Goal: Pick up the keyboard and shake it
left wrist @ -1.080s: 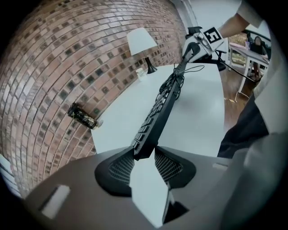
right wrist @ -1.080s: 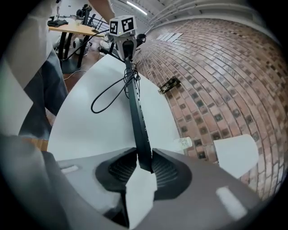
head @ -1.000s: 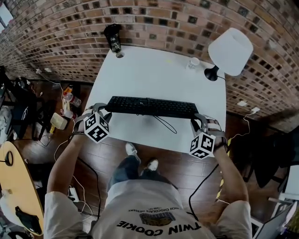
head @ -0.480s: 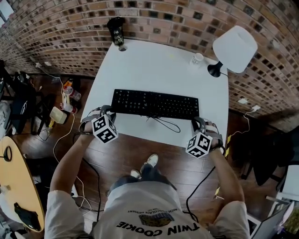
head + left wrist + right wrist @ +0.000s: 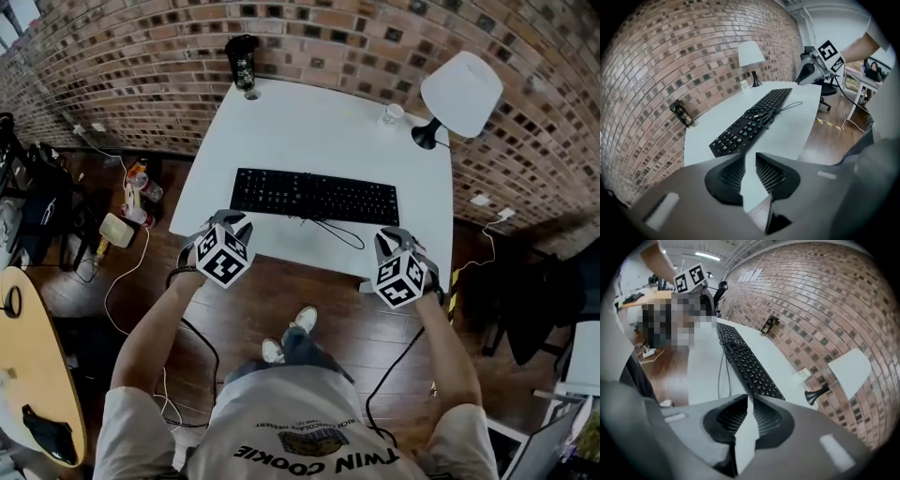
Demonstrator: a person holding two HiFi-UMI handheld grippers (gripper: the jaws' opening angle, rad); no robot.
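Note:
The black keyboard [image 5: 314, 197] lies flat on the white table [image 5: 309, 131], its cable [image 5: 339, 234] looped in front of it. My left gripper [image 5: 234, 223] hangs over the table's near left edge, short of the keyboard's left end. In the left gripper view [image 5: 750, 157] its jaws have just been closing and stand a narrow slit apart, with only bare table between them. My right gripper [image 5: 392, 236] sits at the near right edge, apart from the keyboard [image 5: 750, 366]. Its jaws [image 5: 750, 399] have also just closed, tips almost meeting on nothing.
A white lamp [image 5: 461, 94] stands at the far right corner, with a small cup [image 5: 392, 114] beside it. A black can [image 5: 243, 62] is at the far left corner, against the brick wall. A round wooden table [image 5: 28, 375] and floor clutter lie to the left.
Both grippers have drawn back from the keyboard's two ends to the table's near edge. The keyboard stays lying on the table.

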